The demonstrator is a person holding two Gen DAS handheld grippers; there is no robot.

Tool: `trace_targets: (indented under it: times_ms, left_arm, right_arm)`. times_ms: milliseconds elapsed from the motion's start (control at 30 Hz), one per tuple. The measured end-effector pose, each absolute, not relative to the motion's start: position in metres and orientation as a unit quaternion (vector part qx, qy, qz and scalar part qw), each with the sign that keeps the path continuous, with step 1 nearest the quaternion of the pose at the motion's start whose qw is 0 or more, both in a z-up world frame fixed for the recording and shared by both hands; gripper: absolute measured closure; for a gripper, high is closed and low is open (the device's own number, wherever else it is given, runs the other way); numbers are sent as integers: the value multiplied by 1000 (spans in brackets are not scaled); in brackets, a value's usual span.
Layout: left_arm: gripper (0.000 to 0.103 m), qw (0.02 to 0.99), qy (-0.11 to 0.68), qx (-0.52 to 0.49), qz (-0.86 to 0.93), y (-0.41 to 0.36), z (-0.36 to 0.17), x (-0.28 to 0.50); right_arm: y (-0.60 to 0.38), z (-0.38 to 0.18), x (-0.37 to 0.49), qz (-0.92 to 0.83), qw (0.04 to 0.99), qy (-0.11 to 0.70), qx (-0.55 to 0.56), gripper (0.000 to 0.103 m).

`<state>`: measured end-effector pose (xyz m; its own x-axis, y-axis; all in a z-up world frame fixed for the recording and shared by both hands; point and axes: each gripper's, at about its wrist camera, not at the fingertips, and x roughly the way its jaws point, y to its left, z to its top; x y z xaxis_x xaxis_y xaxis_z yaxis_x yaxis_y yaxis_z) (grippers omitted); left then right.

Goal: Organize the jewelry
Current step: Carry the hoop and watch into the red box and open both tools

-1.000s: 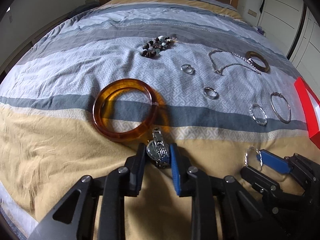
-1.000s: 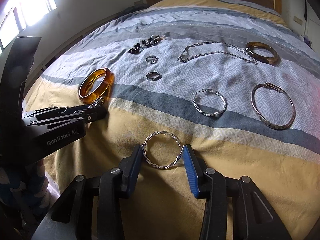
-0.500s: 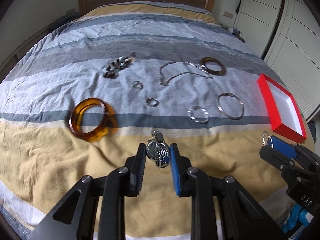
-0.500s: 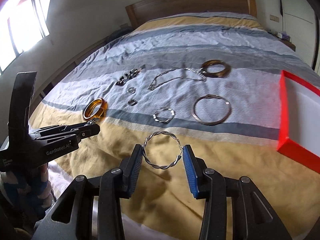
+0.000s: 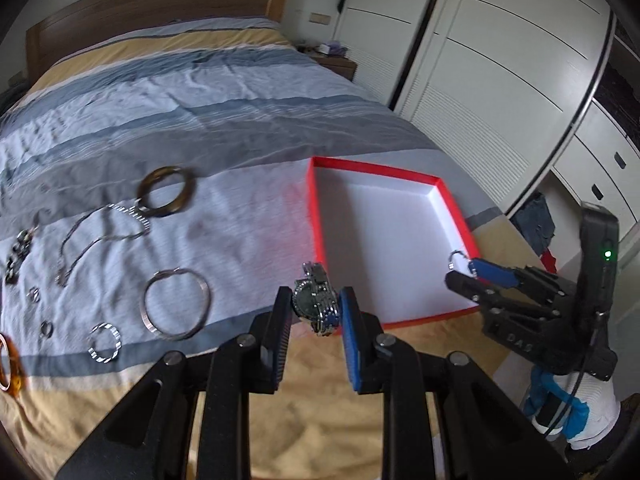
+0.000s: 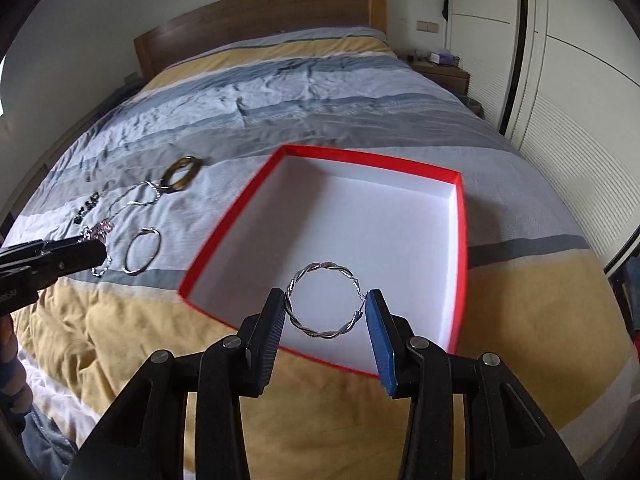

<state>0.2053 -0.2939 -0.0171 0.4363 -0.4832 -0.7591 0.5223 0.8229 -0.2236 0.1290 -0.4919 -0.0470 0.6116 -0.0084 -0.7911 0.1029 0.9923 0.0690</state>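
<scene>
My left gripper point(image 5: 314, 310) is shut on a silver wristwatch point(image 5: 316, 300) and holds it in the air by the near left edge of a red box point(image 5: 316, 216) with a white inside. My right gripper point(image 6: 326, 308) is shut on a twisted silver hoop point(image 6: 324, 306) over the near part of the red box point(image 6: 230, 224). In the left wrist view the right gripper point(image 5: 466, 268) is at the box's right rim. On the striped bedspread lie a brown bangle point(image 5: 166, 196), a chain necklace point(image 5: 100, 236), a silver bangle point(image 5: 176, 310) and a small twisted hoop point(image 5: 105, 342).
Small rings point(image 5: 46, 328), a dark bead bracelet point(image 5: 16, 256) and an amber bangle point(image 5: 8, 366) lie at the left. A white wardrobe point(image 5: 500, 80) stands to the right of the bed, a wooden headboard point(image 6: 260, 28) at the far end.
Both grippers have swung right with the watch and the hoop still held. The red box has come from the right edge to the middle of both views.
</scene>
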Motion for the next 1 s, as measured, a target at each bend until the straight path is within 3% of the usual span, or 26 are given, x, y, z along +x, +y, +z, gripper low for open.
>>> trace_targets:
  times_ms: [233, 567, 700, 800, 1000]
  left_arm:
    - [81, 825, 468, 58, -310, -366, -58, 226]
    - [80, 802, 503, 92, -310, -379, -104, 232]
    - [79, 802, 501, 82, -315, -375, -98, 231]
    - [71, 808, 494, 74, -313, -368, -85, 231]
    - [71, 820, 474, 54, -317, -340, -46, 211]
  right_arm:
    - [-521, -81, 153, -33, 874, 483, 32, 62]
    - [-510, -105, 164, -12, 856, 516, -46, 61]
    - [-512, -102, 165, -11, 849, 526, -48, 60]
    - [-512, -90, 157, -19, 852, 521, -50, 57]
    - [-512, -43, 124, -39, 869, 492, -31, 56]
